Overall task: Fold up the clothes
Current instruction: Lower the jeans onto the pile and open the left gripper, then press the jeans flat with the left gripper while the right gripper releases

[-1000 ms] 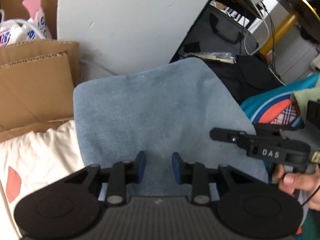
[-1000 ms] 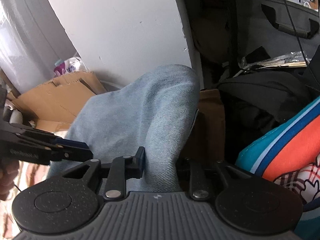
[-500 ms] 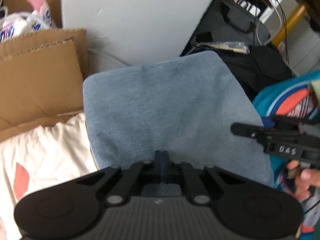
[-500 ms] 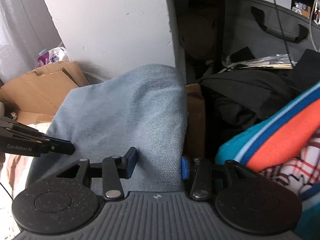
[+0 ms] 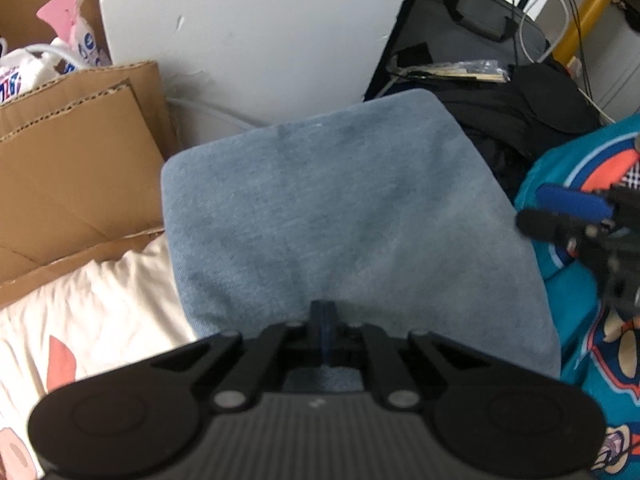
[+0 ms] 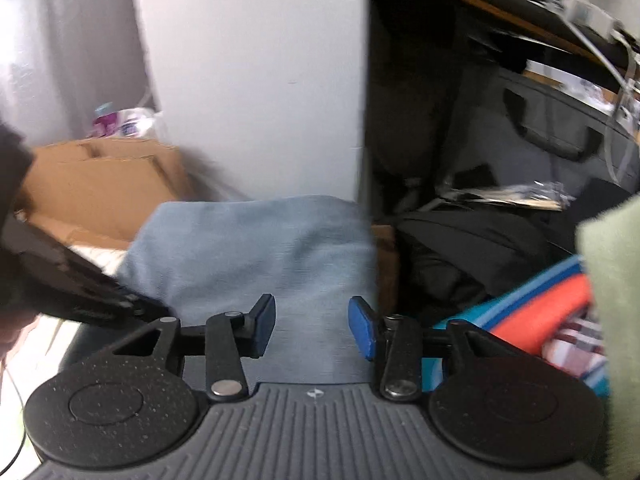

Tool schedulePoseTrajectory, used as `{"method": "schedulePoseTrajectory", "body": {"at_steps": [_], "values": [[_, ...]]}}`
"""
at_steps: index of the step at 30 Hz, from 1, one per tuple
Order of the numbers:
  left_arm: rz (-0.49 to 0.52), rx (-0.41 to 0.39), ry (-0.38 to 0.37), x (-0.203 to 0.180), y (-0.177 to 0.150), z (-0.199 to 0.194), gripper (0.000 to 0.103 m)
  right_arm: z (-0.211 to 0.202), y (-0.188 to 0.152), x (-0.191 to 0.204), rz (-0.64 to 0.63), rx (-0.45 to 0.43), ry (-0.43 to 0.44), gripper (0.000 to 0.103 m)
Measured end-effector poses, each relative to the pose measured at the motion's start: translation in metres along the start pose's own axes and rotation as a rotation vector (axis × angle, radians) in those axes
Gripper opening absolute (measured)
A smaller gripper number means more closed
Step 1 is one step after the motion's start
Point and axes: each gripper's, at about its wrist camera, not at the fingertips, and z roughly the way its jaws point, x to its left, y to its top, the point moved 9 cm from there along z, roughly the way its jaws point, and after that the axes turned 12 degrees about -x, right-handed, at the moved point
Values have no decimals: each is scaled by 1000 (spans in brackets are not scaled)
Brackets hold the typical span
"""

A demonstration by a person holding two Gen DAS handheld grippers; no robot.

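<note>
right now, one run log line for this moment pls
stage: folding denim garment | left gripper: shut on near edge of denim | right gripper: jaws apart, closing, pads off cloth

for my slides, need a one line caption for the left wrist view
Left gripper shut on the near edge of folded blue denim, right gripper alongside.

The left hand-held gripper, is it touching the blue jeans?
Touching: the left wrist view shows the left hand-held gripper shut, pinching the blue jeans.

cardboard (image 5: 76, 168) crowding left, black bag (image 5: 532, 120) right, wall (image 5: 256, 28) behind
</note>
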Motion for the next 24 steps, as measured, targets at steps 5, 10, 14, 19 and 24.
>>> {"method": "schedulePoseTrajectory", "body": {"at_steps": [5,10,14,19,24], "values": [[15,-3,6,-2,-1,0,3,19,-23,15,-69,64,18,40],[32,3,-1,-1,0,2,3,31,-42,2,-58,89,-9,26],[28,-3,1,-1,-1,1,3,38,-32,2,-84,75,-24,26],[18,-7,-6,1,-2,1,3,60,-9,-6,-65,59,-48,26],[-39,-13,-16,5,1,-3,3,80,10,-15,-30,47,-76,26]]}}
